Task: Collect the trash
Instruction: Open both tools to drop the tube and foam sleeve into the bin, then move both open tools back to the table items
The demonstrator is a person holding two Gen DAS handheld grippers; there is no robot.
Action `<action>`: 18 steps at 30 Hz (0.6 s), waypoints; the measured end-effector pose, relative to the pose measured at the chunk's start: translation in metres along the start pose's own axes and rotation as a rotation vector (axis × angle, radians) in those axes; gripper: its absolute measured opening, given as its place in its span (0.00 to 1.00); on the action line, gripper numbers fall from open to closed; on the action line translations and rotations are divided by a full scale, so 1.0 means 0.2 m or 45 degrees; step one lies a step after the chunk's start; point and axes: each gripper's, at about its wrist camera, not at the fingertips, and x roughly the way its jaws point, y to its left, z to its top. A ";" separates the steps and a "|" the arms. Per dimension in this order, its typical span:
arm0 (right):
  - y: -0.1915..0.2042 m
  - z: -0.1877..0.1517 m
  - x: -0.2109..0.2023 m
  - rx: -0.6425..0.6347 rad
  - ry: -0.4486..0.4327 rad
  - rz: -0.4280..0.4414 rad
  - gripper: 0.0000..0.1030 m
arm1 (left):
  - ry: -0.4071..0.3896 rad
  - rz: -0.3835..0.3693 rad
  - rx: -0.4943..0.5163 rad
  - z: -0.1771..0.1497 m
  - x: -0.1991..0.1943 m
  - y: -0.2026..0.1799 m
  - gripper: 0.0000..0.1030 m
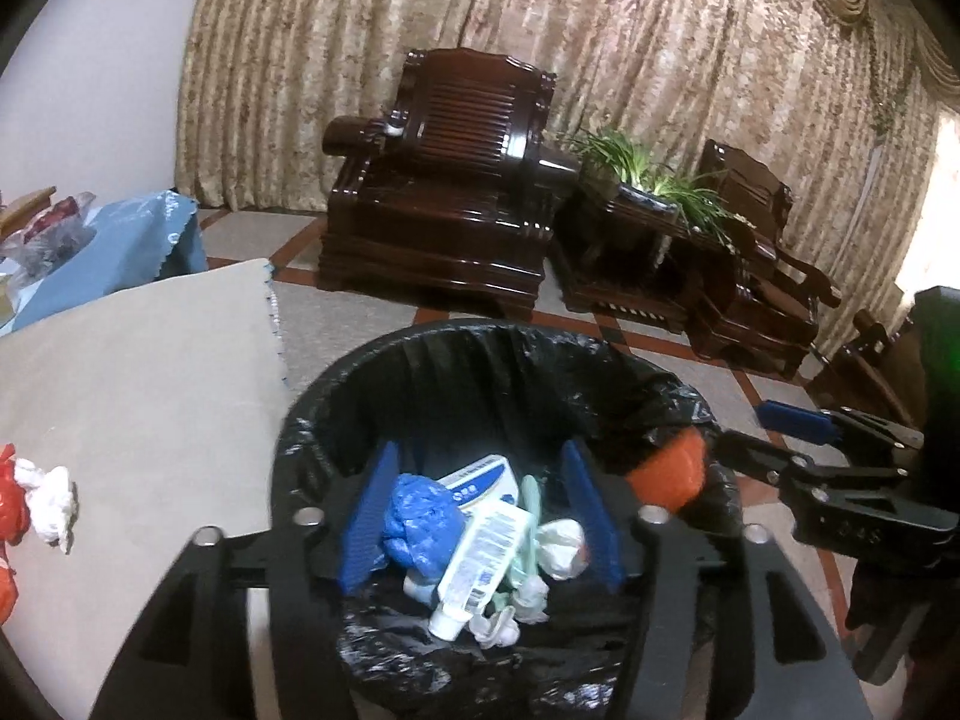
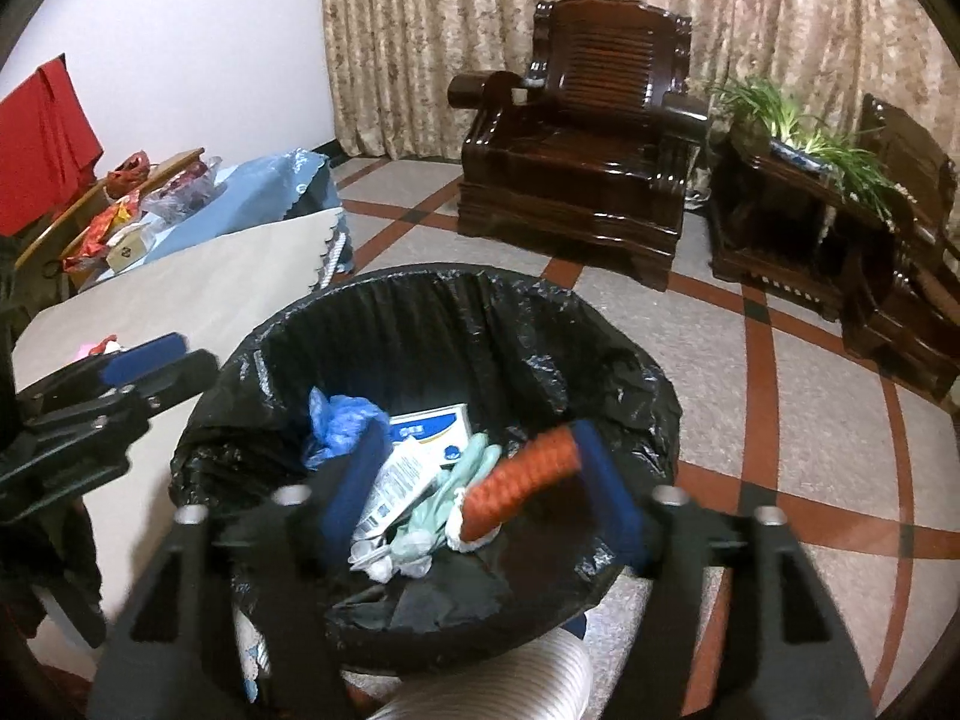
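**Inspector:** Report the tools first.

**Assistant:** The right tool [image 2: 474, 504] hangs over the bin [image 2: 630, 354], its blue pads set wide. An orange wrapper [image 2: 519, 489] lies between them, touching the right-hand pad only; the grip looks released or nearly so, though I cannot tell for certain. The left tool [image 1: 480, 516] also hangs over the bin, pads wide, holding nothing.

**Inspector:** And the bin's contents?

**Assistant:** Inside it: a blue bag [image 1: 420, 519], a white tube [image 1: 480, 564], a blue-and-white box [image 1: 480, 480] and crumpled tissue [image 1: 561, 546].

**Inspector:** What remains?

**Assistant:** On the worktop [image 1: 150, 372], left of the bin, a white wad [image 1: 51, 504] sits against a red scrap [image 1: 12, 498]. No long axis shows. In my judgement the left tool is nearer and should swing leftward from the bin.
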 end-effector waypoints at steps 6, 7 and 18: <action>0.04 0.02 -0.08 0.045 -0.100 0.072 0.94 | -0.038 0.084 -0.014 -0.02 -0.10 0.09 0.92; 0.05 0.02 -0.09 0.055 -0.121 0.092 0.94 | -0.046 0.107 -0.023 -0.03 -0.13 0.11 0.93; 0.33 0.12 -0.09 -0.023 -0.184 0.201 0.95 | -0.134 0.329 -0.129 -0.08 -0.42 0.48 0.94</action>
